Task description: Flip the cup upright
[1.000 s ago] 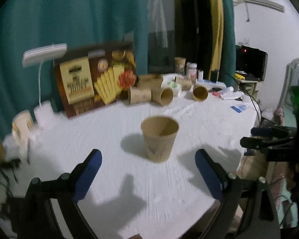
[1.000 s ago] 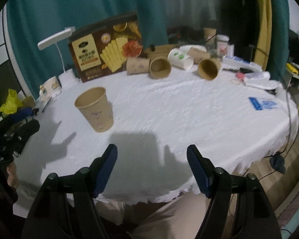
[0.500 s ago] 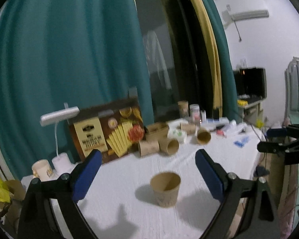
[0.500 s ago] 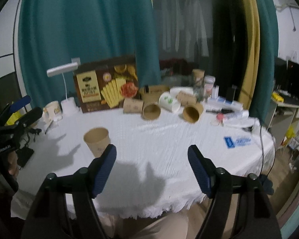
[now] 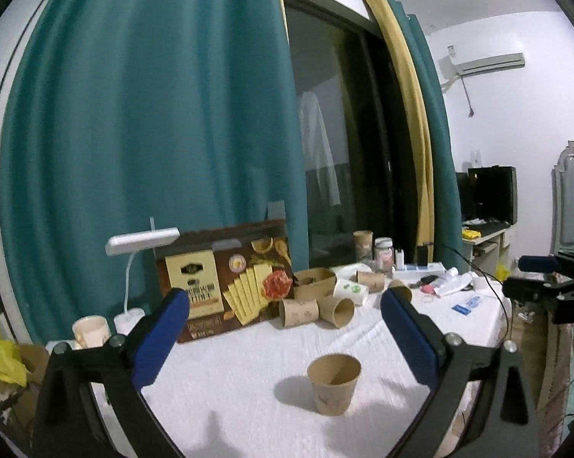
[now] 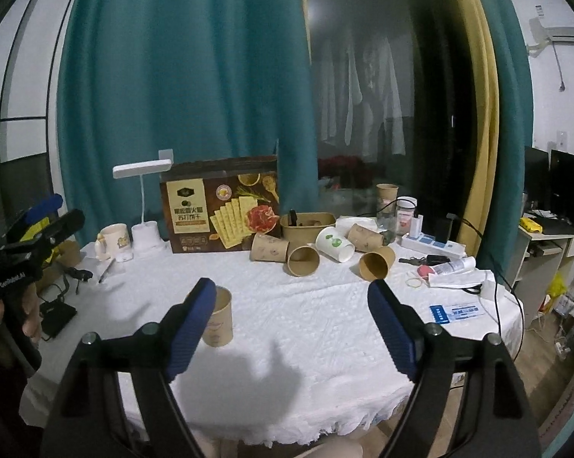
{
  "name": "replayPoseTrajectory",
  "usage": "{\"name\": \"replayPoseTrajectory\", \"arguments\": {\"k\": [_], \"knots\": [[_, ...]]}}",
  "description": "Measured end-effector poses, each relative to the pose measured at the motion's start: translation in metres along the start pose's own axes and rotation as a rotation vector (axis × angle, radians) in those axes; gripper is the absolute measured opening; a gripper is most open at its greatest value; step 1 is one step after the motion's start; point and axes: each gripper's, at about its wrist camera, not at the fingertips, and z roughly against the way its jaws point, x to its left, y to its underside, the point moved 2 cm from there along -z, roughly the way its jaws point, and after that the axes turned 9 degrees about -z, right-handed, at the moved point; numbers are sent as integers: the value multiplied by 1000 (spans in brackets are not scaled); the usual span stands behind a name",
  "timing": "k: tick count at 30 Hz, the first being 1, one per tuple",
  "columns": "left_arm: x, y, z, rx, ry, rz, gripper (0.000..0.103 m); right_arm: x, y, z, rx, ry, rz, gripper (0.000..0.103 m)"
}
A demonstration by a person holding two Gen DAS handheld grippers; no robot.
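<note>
A brown paper cup stands upright, mouth up, on the white tablecloth. It also shows in the right wrist view, partly behind my right gripper's left finger. My left gripper is open and empty, raised above and behind the cup. My right gripper is open and empty, held back from the table's front edge. Each gripper shows at the edge of the other's view.
Several paper cups lie on their sides at the back of the table by a cracker box. A desk lamp, a mug, a power strip and small items stand along the back and right.
Both grippers have risen and pulled back from the cup, and both views now take in much more of the curtain and room. The cup has stayed upright in place.
</note>
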Motion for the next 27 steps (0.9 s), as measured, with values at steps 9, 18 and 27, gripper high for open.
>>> {"name": "replayPoseTrajectory", "arguments": {"k": [9, 18, 27], "knots": [[8, 15, -10, 39, 26, 58, 101, 8, 7, -22, 45, -1, 8, 80], [10, 16, -14, 39, 26, 47, 101, 10, 11, -35, 68, -4, 13, 80], [9, 17, -14, 39, 30, 45, 101, 17, 13, -39, 74, -17, 35, 80]]}}
